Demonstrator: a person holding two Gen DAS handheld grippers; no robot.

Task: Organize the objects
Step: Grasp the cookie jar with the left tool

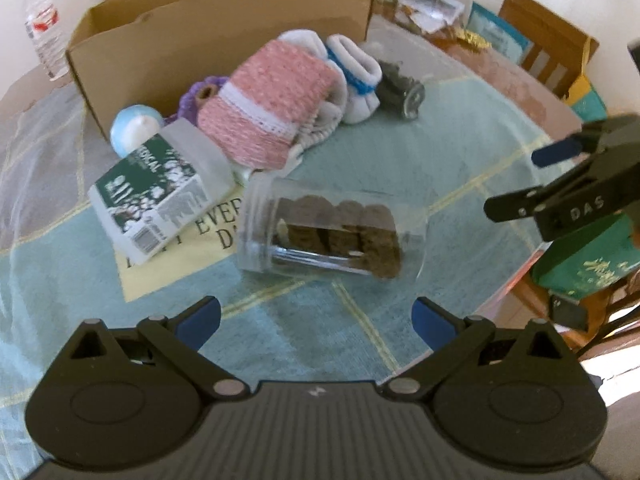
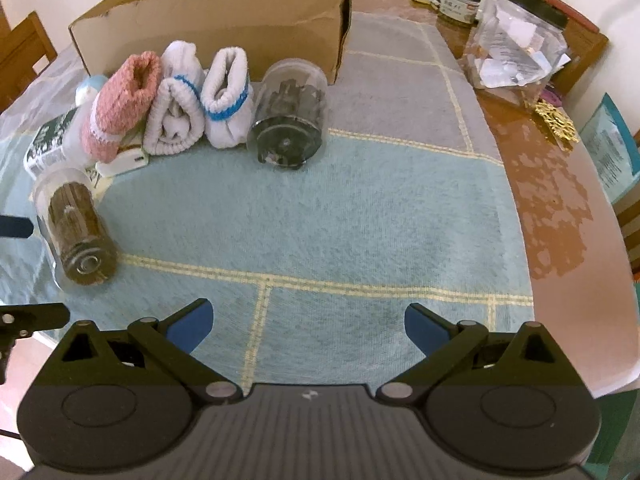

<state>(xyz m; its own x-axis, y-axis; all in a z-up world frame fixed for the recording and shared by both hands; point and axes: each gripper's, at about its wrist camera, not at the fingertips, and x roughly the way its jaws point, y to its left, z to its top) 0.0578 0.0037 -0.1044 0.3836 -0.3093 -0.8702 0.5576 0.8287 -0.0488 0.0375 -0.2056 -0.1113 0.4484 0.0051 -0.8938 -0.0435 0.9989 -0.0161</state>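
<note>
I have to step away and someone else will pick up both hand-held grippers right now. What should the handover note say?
Left hand-held gripper: open, empty, facing the clear jar of brown biscuits, which lies on its side on the cloth.
Right hand-held gripper: open, empty, over bare cloth.
Things: cardboard box at the back; in front of it a pink sock roll, two white rolls with blue stripes, a jar of dark contents on its side, a green-and-white packet.
Done: nothing visibly packed; the box's inside is hidden.
Left: everything on the cloth, probably the biscuit jar first.

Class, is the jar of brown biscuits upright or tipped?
Tipped: the jar lies on its side on the cloth.
</note>
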